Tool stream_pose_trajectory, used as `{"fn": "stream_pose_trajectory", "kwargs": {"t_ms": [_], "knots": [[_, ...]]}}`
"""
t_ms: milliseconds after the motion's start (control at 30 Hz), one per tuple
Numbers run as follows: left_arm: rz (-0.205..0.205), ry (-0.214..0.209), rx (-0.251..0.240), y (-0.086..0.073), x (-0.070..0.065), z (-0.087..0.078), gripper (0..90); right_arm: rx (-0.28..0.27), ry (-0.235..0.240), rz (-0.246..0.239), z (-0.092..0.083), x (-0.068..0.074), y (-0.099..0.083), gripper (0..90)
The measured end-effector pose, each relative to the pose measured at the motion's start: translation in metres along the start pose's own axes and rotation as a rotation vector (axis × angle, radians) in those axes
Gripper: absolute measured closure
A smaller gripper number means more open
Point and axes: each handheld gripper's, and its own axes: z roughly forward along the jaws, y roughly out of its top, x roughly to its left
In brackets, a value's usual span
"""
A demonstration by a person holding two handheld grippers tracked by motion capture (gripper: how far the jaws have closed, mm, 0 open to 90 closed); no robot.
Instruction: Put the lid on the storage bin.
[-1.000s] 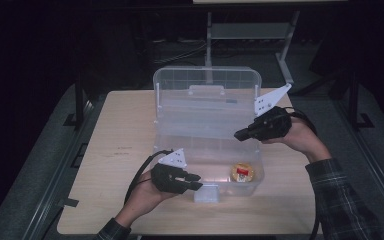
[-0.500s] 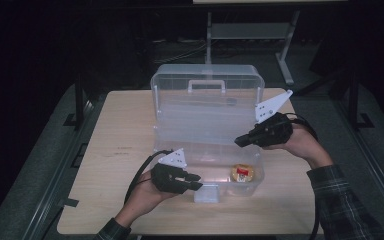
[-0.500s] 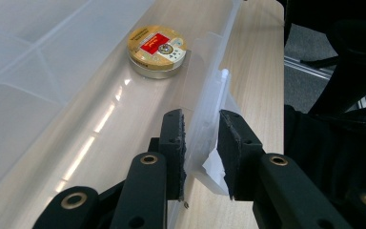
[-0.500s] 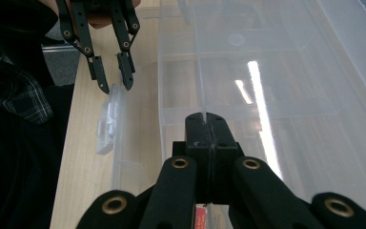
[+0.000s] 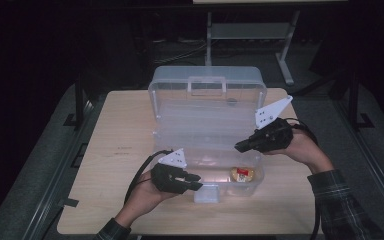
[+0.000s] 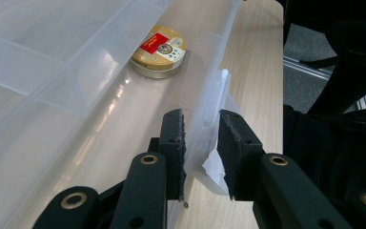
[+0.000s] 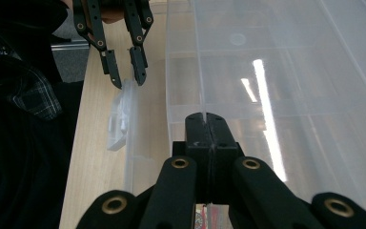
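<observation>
Left gripper (image 6: 201, 138) pinches the clear box's (image 5: 180, 125) front latch (image 6: 209, 143), beside a round tin (image 6: 158, 51). Right gripper (image 7: 205, 125), pressed together, clamps a thin divider edge (image 7: 202, 102); its forearm angles inward.

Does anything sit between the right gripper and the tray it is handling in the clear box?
Nothing visible: the right gripper is shut on the tray's thin edge, while the left gripper straddles the box's front wall.

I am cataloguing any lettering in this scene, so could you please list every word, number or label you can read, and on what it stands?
None can be read.
Round tin in the clear plastic box: red label with a printed emblem, too small to read.
</observation>
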Motion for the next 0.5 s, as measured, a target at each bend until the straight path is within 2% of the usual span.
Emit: {"fn": "stream_pose_trajectory", "kwargs": {"t_ms": [500], "knots": [[-0.019,-0.008,-0.018,-0.0014,0.0002,-0.0014,71.4,0.002,0.008,-0.008,0.0027,0.0047,-0.0030,90.0]]}}
